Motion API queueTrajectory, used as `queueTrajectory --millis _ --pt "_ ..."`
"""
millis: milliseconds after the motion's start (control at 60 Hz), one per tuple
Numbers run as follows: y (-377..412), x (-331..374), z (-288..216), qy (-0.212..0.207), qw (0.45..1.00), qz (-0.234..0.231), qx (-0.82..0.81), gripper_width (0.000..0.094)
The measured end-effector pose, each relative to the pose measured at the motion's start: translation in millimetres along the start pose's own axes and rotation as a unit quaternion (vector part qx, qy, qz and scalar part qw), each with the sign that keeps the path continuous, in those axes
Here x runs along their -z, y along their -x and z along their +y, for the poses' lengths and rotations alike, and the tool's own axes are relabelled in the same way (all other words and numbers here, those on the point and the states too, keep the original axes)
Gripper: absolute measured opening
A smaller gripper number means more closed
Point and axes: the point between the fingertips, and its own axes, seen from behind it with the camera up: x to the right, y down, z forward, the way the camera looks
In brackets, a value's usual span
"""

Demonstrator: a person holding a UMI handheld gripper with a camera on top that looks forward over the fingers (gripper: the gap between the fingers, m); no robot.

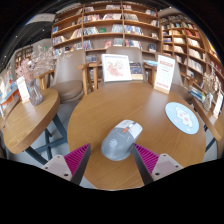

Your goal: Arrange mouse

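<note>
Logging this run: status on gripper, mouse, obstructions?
Gripper open. Mouse on round table, just ahead between the fingers, not gripped. Blue mat off to the side; path clear.

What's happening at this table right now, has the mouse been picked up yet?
Not yet. The hand-held gripper is open, its fingers either side of the near end of a grey and white mouse, which rests on the round wooden table. A round blue mat lies off to the right, beyond the fingers. Bookshelves line the background.
</note>
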Motion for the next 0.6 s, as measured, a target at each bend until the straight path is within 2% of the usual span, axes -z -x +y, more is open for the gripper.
queueTrajectory --millis 450,533,600 --pt "7.8 -55.4 -43.4 0.014 1.0 -0.001 -0.003 0.085" --pt "8.4 -60.1 -45.8 0.016 1.0 0.001 0.007 0.0825" --pt "9.4 -62.7 -48.9 0.014 1.0 -0.001 0.009 0.0769"
